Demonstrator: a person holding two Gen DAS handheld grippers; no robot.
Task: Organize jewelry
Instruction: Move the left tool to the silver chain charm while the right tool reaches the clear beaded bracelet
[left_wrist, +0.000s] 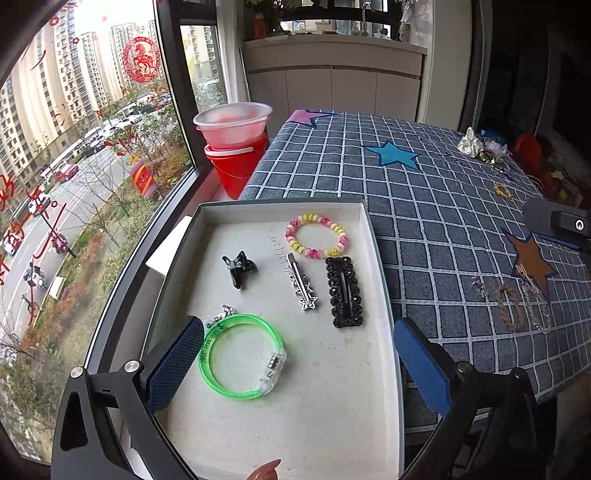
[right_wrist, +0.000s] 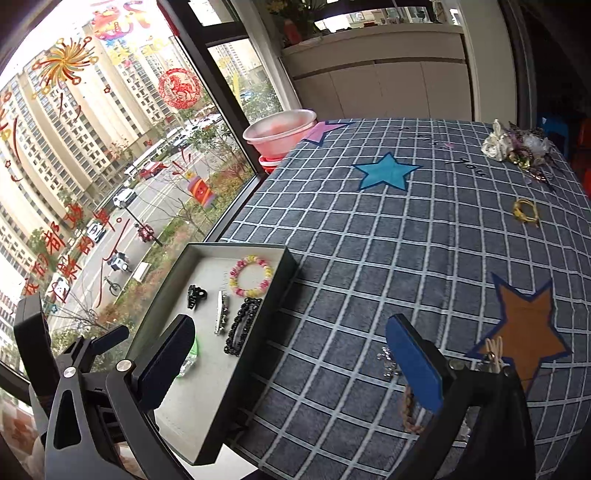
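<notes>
A shallow dark box tray (left_wrist: 373, 236) (right_wrist: 284, 288) with a white floor holds a green bangle (left_wrist: 242, 354), a pink and yellow bead bracelet (left_wrist: 316, 236) (right_wrist: 251, 276), a black claw clip (left_wrist: 239, 267) (right_wrist: 195, 295), a silver star clip (left_wrist: 301, 286) (right_wrist: 221, 312) and a black beaded clip (left_wrist: 345, 291) (right_wrist: 242, 326). My left gripper (left_wrist: 299, 365) is open above the tray, around the bangle, holding nothing. My right gripper (right_wrist: 291, 365) is open above the tray's right edge. A brown braided bracelet (left_wrist: 509, 306) (right_wrist: 408, 408), a clear chain (left_wrist: 535, 302) and a small crystal piece (right_wrist: 388, 363) lie on the checked cloth.
The table (left_wrist: 424, 206) (right_wrist: 369, 229) has a blue checked cloth with star patches. A yellow bracelet (left_wrist: 502, 191) (right_wrist: 525, 211) and a heap of fabric hair pieces (left_wrist: 480, 146) (right_wrist: 517, 146) lie at the far right. A red bucket with a pink bowl (left_wrist: 236, 140) stands by the window.
</notes>
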